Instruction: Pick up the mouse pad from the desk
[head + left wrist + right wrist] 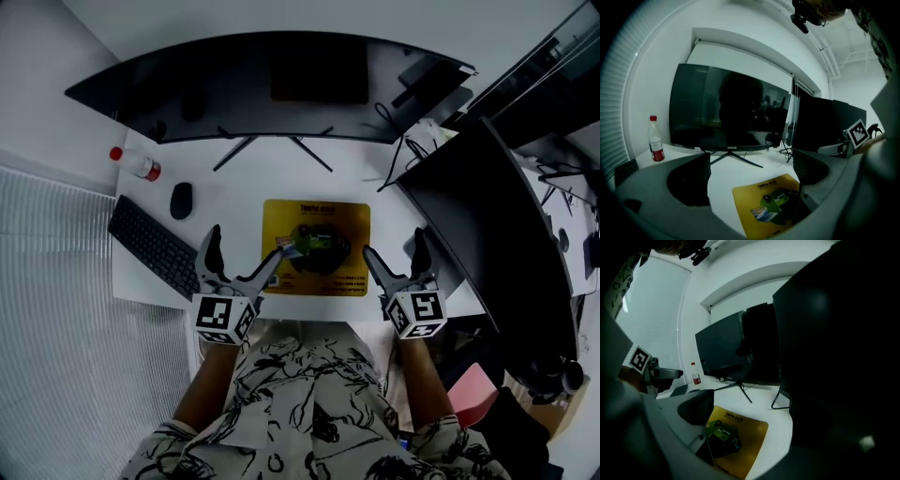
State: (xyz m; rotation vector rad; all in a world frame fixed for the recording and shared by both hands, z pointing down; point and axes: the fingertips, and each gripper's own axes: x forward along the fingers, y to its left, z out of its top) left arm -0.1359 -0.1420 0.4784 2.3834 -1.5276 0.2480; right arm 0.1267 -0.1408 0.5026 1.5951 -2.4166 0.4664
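A yellow mouse pad (316,247) with a green and dark print lies flat on the white desk (244,197), in front of the monitor. My left gripper (243,257) hovers open at the pad's near left corner, with its right jaw over the pad's left edge. My right gripper (396,255) is open just off the pad's near right corner. The left gripper view has the pad (771,204) low between the open jaws (752,171). From the right gripper view the pad (733,437) lies under the open jaws (754,413). Neither gripper holds anything.
A curved monitor (262,84) on a splayed stand fills the back. A second dark screen (487,225) stands at the right. A black keyboard (155,246), a black mouse (181,200) and a red-capped bottle (137,164) are on the left. Cables (398,155) trail at the back right.
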